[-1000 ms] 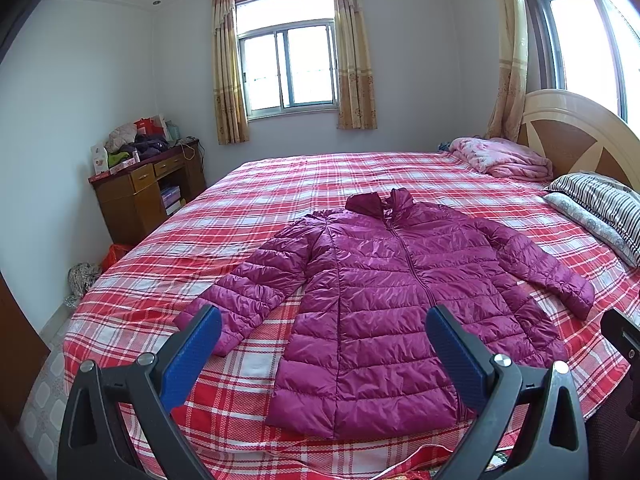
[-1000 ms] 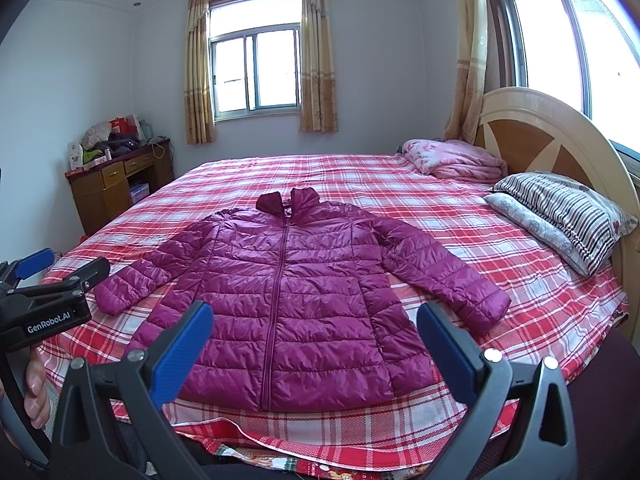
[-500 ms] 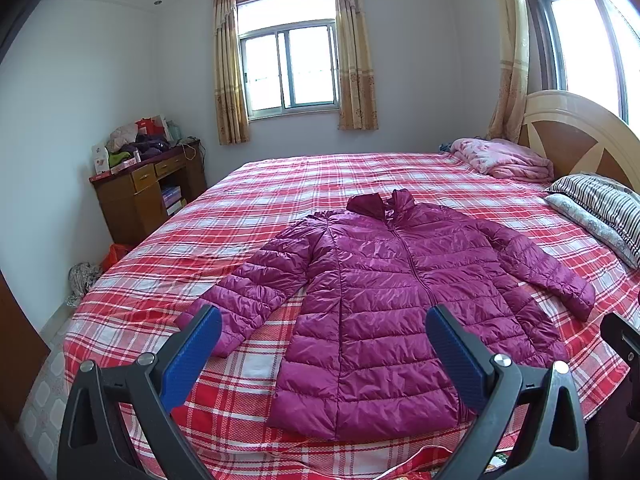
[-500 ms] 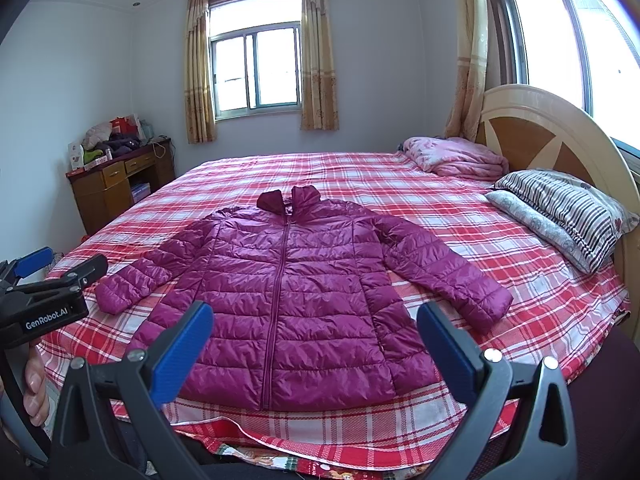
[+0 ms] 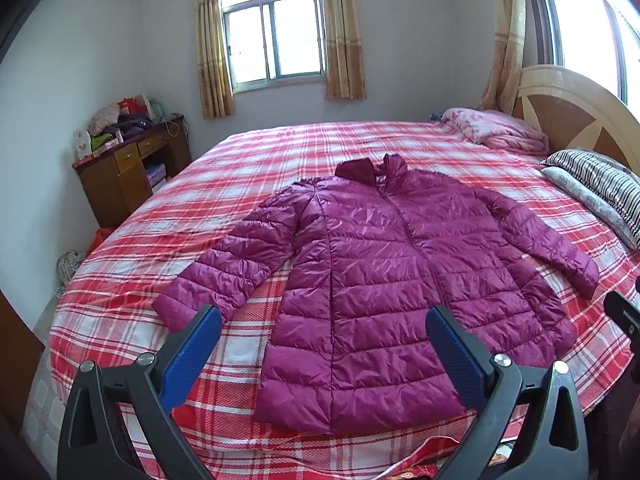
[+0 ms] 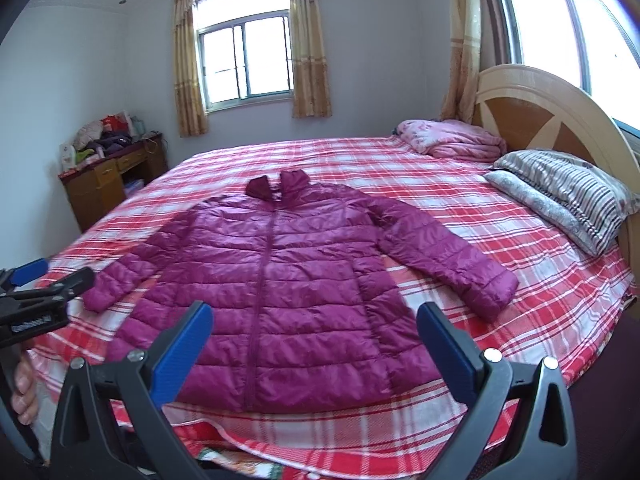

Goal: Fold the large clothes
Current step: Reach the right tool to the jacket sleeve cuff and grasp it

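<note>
0 folds made: puffer jacket flat, zipped, sleeves out on bed. Left gripper and right gripper fingers spread, empty. All folding remains.

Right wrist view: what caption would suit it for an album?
Open right gripper poised over a purple puffer jacket spread flat on a plaid bed.

A wide bed with a red-and-white plaid sheet carries a magenta quilted puffer jacket, laid flat. Striped pillows and a folded pink blanket lie by its headboard.

Jacket flat mid-bed, collar twd window; pillows right, desk left
</note>
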`<state>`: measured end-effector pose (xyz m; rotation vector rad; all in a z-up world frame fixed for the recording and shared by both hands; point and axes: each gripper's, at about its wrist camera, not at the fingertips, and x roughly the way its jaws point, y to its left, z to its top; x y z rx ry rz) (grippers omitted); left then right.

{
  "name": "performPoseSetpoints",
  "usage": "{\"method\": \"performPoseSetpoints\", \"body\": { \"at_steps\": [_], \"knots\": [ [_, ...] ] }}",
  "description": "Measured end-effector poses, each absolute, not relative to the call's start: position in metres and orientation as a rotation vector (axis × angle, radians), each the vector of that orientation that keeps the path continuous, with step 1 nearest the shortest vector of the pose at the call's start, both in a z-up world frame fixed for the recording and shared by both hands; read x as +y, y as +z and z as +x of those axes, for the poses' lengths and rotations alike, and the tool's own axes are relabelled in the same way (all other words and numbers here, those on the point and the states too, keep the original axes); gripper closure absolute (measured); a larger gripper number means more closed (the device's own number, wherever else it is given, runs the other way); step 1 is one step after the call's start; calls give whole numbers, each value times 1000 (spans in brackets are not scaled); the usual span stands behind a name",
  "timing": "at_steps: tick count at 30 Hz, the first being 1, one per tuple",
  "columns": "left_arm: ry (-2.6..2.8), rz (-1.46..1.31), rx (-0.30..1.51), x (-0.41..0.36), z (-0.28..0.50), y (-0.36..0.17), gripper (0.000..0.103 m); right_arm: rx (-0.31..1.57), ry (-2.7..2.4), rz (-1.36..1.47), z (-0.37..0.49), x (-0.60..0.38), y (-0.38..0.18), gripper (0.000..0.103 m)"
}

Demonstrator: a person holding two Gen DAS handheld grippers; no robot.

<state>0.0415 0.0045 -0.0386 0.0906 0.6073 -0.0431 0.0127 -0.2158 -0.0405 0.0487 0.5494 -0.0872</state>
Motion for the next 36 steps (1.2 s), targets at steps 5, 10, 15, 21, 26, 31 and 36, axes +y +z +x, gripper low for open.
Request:
{"method": "performPoseSetpoints", "body": {
  "at_steps": [5,10,15,21,26,31,36],
  "knots": [
    [-13,86,621,9,72,-51,1,597,-168,109,37,-254,-59,0],
    [24,127,593,8,106,-63,1,626,-260,166,63,-302,-76,0],
    [34,150,609,5,145,-80,1,675,-355,262,86,-359,-94,3],
    [52,190,598,-4,187,-99,1,727,-457,379,106,-420,-118,4],
    [64,212,611,-11,222,-121,1,756,-488,430,126,-447,-135,8],
    [90,213,651,-8,257,-139,1,779,-528,452,148,-471,-144,12],
    [130,203,682,3,286,-147,1,822,-541,470,161,-483,-157,28]
  ]
}}
